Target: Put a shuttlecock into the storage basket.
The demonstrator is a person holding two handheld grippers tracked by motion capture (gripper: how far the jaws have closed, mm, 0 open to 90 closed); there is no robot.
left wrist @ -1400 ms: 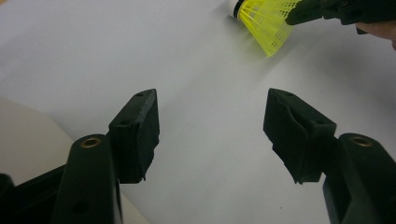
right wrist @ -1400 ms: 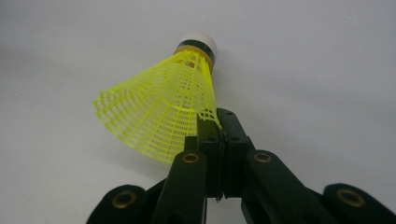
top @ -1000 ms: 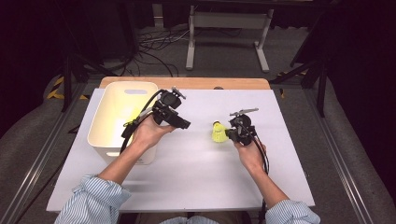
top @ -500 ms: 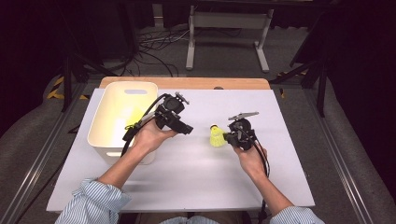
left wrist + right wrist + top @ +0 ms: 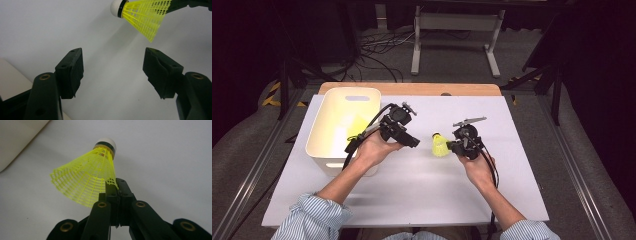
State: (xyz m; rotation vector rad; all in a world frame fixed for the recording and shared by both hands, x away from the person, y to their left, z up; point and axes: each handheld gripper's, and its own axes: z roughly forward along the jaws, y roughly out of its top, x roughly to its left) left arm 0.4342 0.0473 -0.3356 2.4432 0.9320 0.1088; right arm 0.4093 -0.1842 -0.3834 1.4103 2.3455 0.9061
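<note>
A white table [image 5: 422, 190] fills the frame's middle, with a cream plastic tub [image 5: 343, 127] resting on its upper left part.

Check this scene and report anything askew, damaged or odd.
Nothing stands out. The right tongs pinch the yellow shuttlecock by its skirt rim, mesh undamaged; the left tongs are open, empty; the white bin sits upright.

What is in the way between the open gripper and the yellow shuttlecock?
Nothing visible. The left gripper has its jaws open, with bare white table between it and the yellow shuttlecock. The right gripper is shut on the shuttlecock's skirt edge, holding it on the far side.
</note>
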